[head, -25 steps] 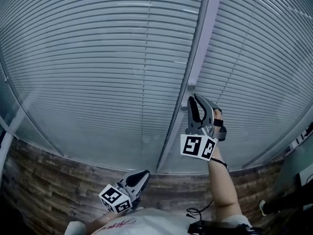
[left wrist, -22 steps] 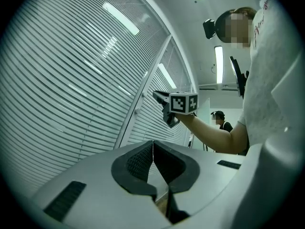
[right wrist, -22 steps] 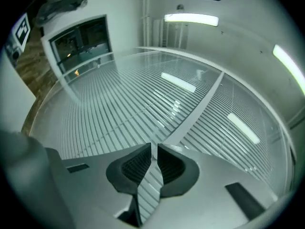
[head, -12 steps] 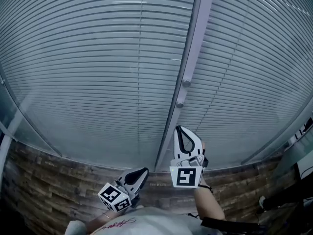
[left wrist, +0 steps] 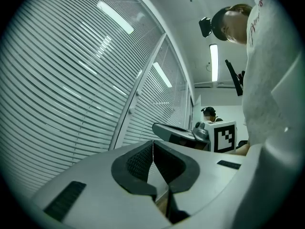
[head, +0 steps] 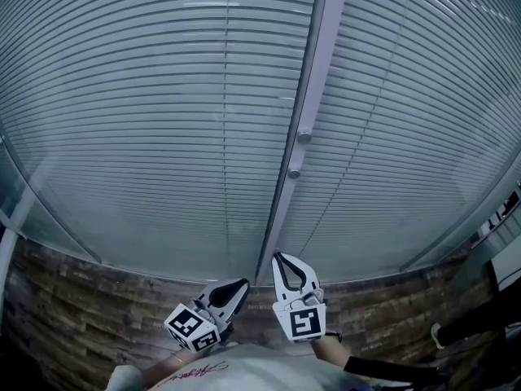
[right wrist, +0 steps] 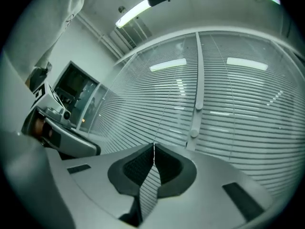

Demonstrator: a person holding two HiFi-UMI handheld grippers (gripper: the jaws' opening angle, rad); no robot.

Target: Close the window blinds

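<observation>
Right claw [head: 278, 258], jaws just pressed together on nothing, sits beside left claw [head: 242, 285], likewise clamped empty. Blinds [head: 163, 137] ahead look closed; slats merit a check for gaps.

Your left gripper [head: 241, 286] low, close against your torso, pointing roughly level, jaws tip to tip, nothing between. Your right gripper [head: 279, 257] just beside it on its right, apart from it, marker cube facing you. Its jaws have just been closing: tips now meet, empty. Right forearm [head: 330, 347] tucked beneath.
</observation>
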